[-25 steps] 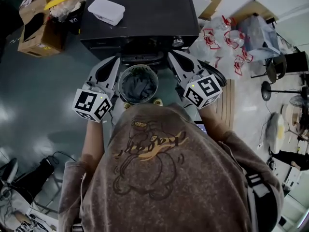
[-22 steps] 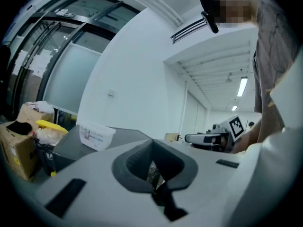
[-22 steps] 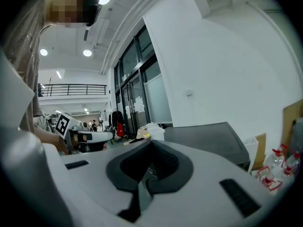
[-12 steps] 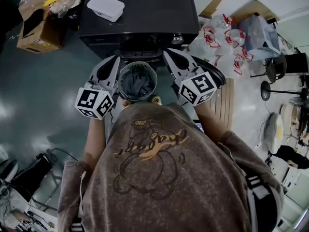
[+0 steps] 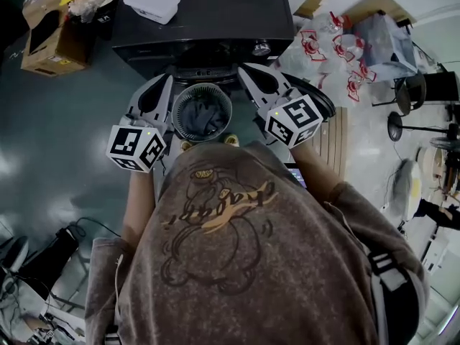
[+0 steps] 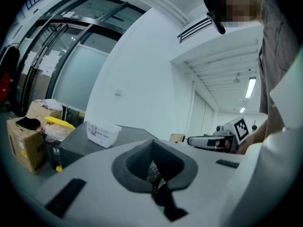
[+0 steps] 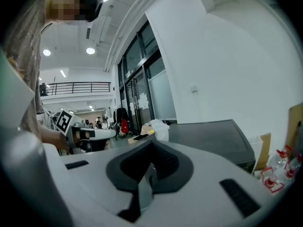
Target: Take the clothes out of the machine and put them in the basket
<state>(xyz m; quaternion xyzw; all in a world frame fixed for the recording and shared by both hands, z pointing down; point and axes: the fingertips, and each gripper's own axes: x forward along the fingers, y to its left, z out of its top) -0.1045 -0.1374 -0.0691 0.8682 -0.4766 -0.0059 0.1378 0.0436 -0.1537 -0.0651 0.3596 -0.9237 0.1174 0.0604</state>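
both tools are empty. the left tool has its jaws pressed together with nothing between them, and the right tool looks the same in its own view, closed on nothing. they sit on either side of the basket, which stands just in front of the machine. a dark heap of clothes lies inside the basket, below its rim.

the machine's own dark top hides its opening from the head view, so i cannot tell whether anything remains inside (the 2 tool views show only the top and the room beyond). my guess is that the step in hand is a reach into the machine for the next piece, or a check that it is empty.

to do it well, open 1 tool wide before it goes in, not once it is against the cloth. take a thick fold and not a thin hem, since soft cloth likely slips from a light pinch. lift the piece free of the opening before swinging it over. let go only above the rim, so nothing drapes over the side.
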